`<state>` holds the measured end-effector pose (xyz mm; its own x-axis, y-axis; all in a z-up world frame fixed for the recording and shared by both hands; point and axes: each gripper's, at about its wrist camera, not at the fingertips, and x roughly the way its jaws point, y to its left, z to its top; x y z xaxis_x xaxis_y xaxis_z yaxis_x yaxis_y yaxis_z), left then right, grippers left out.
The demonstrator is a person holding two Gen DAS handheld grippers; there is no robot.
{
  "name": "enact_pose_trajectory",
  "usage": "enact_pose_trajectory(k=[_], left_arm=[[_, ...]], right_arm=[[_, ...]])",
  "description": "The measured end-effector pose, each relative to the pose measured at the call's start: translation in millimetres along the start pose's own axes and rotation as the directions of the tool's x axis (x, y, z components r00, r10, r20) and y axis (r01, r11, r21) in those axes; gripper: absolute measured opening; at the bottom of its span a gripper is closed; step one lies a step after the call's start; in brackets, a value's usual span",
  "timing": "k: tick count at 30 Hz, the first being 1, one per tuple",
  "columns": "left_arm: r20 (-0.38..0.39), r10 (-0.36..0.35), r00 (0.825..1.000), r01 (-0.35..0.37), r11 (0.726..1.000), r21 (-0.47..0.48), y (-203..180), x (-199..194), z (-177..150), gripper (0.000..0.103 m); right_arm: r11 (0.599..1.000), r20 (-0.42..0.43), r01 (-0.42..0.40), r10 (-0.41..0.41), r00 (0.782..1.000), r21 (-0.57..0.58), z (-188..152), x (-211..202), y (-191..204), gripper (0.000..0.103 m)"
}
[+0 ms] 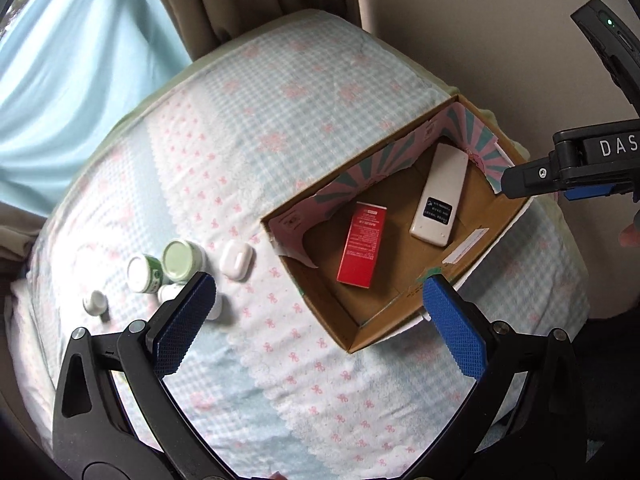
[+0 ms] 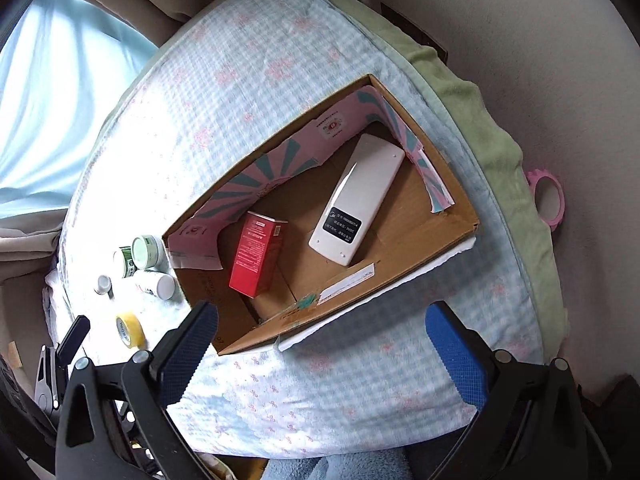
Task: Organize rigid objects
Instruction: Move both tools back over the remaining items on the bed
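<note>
An open cardboard box [image 1: 328, 300] [image 2: 440, 236] lies on a bed with a checked blanket. Inside it lie a red carton [image 1: 362, 246] [image 2: 256, 254] and a white remote [image 1: 440, 196] [image 2: 356, 200]. Left of the box stand a white earbud case [image 1: 236, 260], a green-lidded jar [image 1: 178, 260] [image 2: 146, 252], a white-lidded jar [image 1: 142, 274], a white bottle [image 2: 158, 284] and a small white cap [image 1: 95, 303] [image 2: 103, 284]. A yellow tape roll [image 2: 130, 329] lies nearer. My left gripper [image 1: 320, 320] hovers open over the box's near corner. My right gripper [image 2: 320, 344] hangs open above the box's front edge, holding nothing.
The other gripper's black body [image 1: 568, 168] reaches in from the right above the box's far end. A pink tape ring [image 2: 547, 196] sits off the bed's right edge. Curtains [image 1: 80, 80] hang behind the bed; a wall stands to the right.
</note>
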<state>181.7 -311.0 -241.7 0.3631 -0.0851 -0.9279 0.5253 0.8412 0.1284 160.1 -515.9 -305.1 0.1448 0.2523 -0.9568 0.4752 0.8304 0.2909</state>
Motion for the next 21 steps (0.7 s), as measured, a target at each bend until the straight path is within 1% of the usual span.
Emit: enact_pose_trajectory(k=[2,4,6,9,13,17,21], left_arm=[[0.007,0.026,1.000,-0.026,0.999,-0.046,12,-13,-10,0.103],[0.016,0.024,1.000,-0.022,0.994,-0.103,27,-25,-20,0.103],[0.029,0.021,0.999,-0.016,0.985,-0.172,47,-37,-34,0.103],[0.040,0.046,0.998,-0.034,0.964,-0.263,75,-55,-58,0.103],[0.046,0.094,0.995,-0.070,0.924,-0.377,119,-77,-96,0.103],[0.047,0.131,0.990,-0.092,0.869,-0.486,169,-95,-137,0.103],[0.041,0.190,0.981,-0.136,0.820,-0.556,216,-106,-168,0.103]], right_arm=[[1.000,0.024,0.016,-0.015,1.000,-0.022,-6,-7,7,0.103],[0.999,0.043,0.007,-0.005,0.999,-0.048,-12,-15,15,0.103],[0.996,0.062,-0.001,0.006,0.998,-0.084,-19,-23,26,0.103],[0.988,0.095,-0.006,0.021,0.995,-0.154,-31,-33,47,0.103],[0.958,0.142,-0.028,0.071,0.987,-0.284,-51,-47,90,0.103],[0.901,0.182,-0.005,0.093,0.979,-0.433,-74,-50,141,0.103],[0.845,0.170,-0.029,0.141,0.975,-0.534,-89,-37,190,0.103]])
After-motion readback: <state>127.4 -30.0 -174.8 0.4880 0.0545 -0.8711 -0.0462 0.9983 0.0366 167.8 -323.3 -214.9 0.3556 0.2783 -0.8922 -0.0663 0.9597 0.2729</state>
